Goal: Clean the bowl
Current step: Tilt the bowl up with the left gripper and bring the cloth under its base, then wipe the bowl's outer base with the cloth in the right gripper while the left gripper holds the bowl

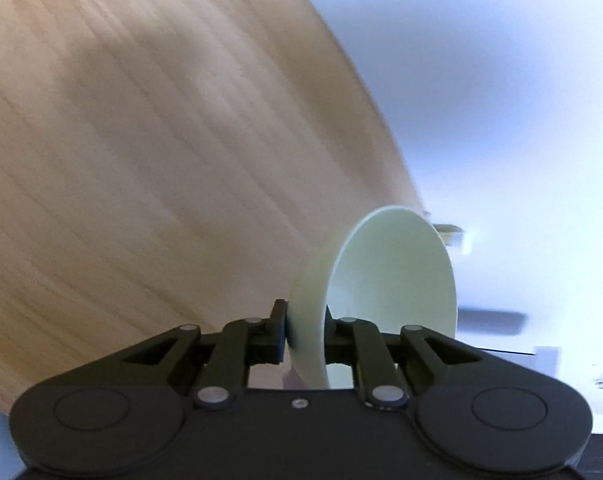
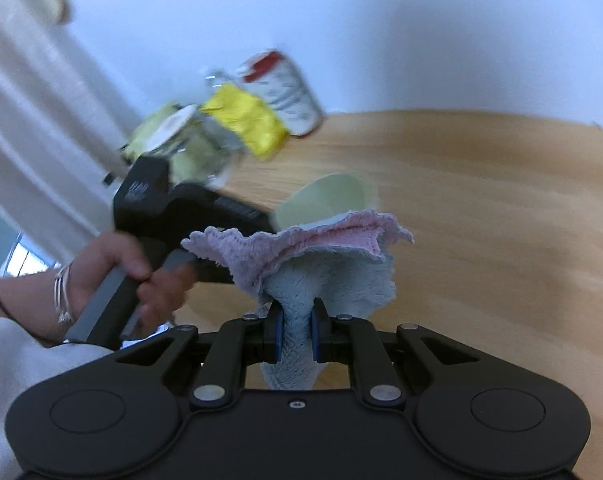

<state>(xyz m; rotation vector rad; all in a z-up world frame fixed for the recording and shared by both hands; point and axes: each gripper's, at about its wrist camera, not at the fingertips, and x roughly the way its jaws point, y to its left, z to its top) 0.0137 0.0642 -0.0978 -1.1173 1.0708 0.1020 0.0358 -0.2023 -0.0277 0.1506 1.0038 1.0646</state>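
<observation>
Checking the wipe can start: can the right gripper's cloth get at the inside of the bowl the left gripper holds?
Probably yes: the cloth sits just before the bowl, with nothing visible between them.

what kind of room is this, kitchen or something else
Probably a home dining or kitchen area. A light wooden table stands by a plain white wall, with a canister, a yellow packet and a curtain behind it.

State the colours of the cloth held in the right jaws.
Pink and pale blue; the cloth shows best in the right wrist view.
</observation>
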